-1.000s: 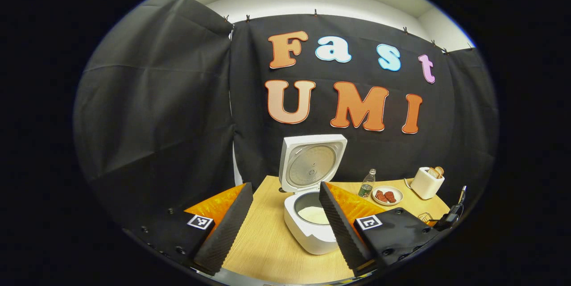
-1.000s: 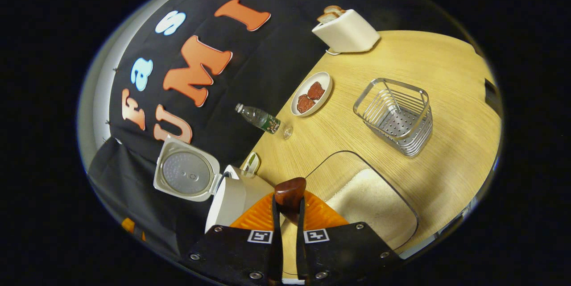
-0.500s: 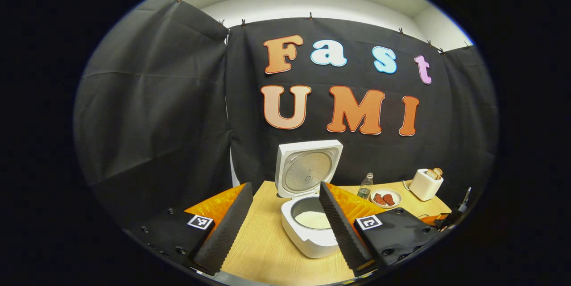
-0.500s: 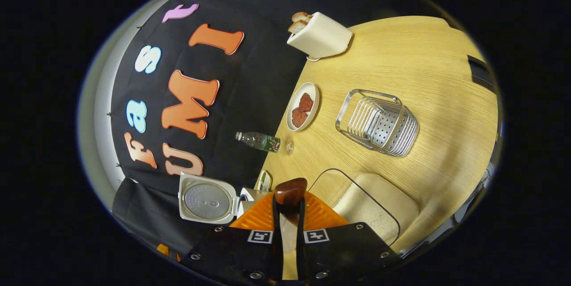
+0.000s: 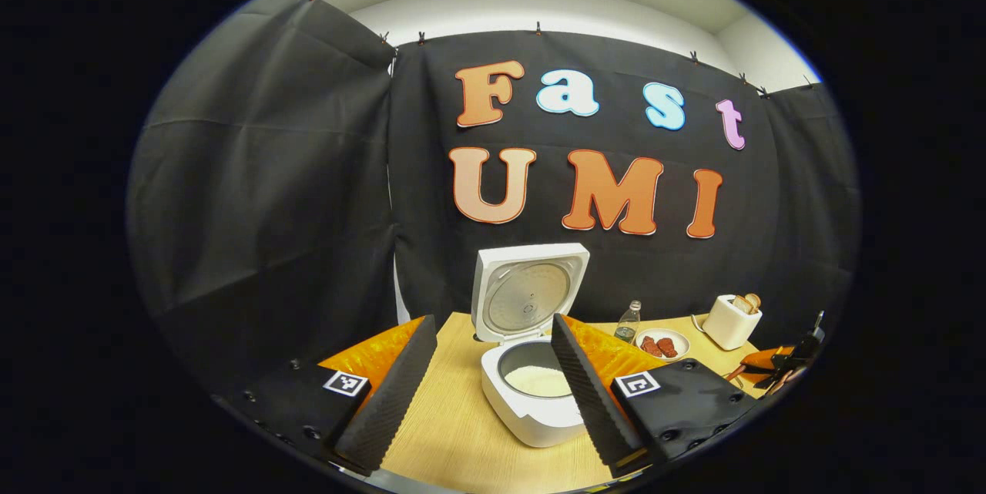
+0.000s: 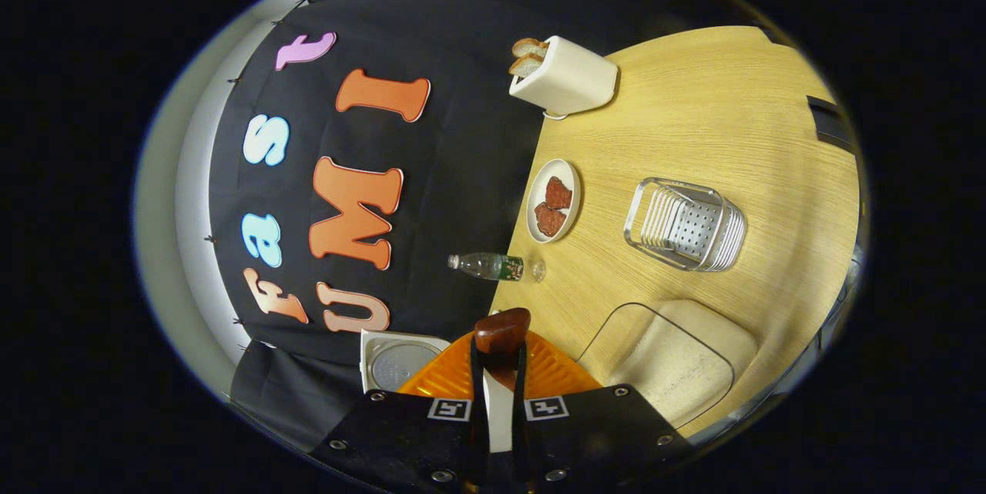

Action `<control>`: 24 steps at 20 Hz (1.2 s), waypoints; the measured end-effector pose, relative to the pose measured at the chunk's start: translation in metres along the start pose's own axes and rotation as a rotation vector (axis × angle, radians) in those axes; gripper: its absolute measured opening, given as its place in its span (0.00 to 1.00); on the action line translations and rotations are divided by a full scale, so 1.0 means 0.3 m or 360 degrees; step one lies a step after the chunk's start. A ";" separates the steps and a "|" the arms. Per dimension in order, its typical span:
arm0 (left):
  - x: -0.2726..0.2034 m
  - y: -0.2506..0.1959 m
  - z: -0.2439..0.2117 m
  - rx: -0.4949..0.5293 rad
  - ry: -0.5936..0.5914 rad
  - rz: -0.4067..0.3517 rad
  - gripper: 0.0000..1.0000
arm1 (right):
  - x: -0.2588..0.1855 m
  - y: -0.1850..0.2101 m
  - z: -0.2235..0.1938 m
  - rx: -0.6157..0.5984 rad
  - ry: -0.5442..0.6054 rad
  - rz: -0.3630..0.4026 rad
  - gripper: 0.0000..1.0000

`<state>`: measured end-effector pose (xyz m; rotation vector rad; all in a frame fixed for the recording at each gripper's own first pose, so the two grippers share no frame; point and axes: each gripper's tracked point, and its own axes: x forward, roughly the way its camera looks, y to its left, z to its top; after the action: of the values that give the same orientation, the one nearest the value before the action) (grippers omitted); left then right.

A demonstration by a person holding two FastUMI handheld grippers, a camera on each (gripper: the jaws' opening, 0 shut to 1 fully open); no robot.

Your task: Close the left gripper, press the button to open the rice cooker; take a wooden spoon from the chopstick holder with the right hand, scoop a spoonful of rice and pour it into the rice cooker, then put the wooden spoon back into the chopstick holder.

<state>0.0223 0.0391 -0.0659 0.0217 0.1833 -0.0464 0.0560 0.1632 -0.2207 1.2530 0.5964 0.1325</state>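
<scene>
While my right claw [image 6: 499, 351] pinches the wooden spoon [image 6: 501, 331] by its stiff, light, smooth handle, the wire holder [image 6: 685, 224] waits mid-desk; my left claw [image 5: 487, 371] gapes empty before the open rice cooker [image 5: 531, 401].

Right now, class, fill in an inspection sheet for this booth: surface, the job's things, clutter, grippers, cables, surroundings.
Surface: light wooden table.
Job's things: rice cooker open, lid upright, white rice inside; wooden spoon held; wire chopstick holder standing with nothing in it; clear rice tray holding rice.
Clutter: toaster with bread; plate with two reddish pieces; bottle.
Grippers: left gripper open, holding nothing; right gripper shut on the spoon handle.
Cables: a short loop at the toaster's base.
Surroundings: black cloth wall.
</scene>
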 end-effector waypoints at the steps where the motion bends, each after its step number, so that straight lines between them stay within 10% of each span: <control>1: 0.000 0.004 -0.002 -0.0004 0.0002 0.0002 1.00 | 0.004 0.021 -0.004 -0.0012 0.0003 0.0006 0.11; 24: 0.044 0.055 0.011 -0.0064 0.0015 -0.0050 1.00 | 0.279 0.499 -0.163 0.0039 0.0097 0.0206 0.11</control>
<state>0.0367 0.0549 -0.0649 -0.0214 0.1938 -0.0739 0.1358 0.2882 -0.1215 1.3152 0.5706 0.2731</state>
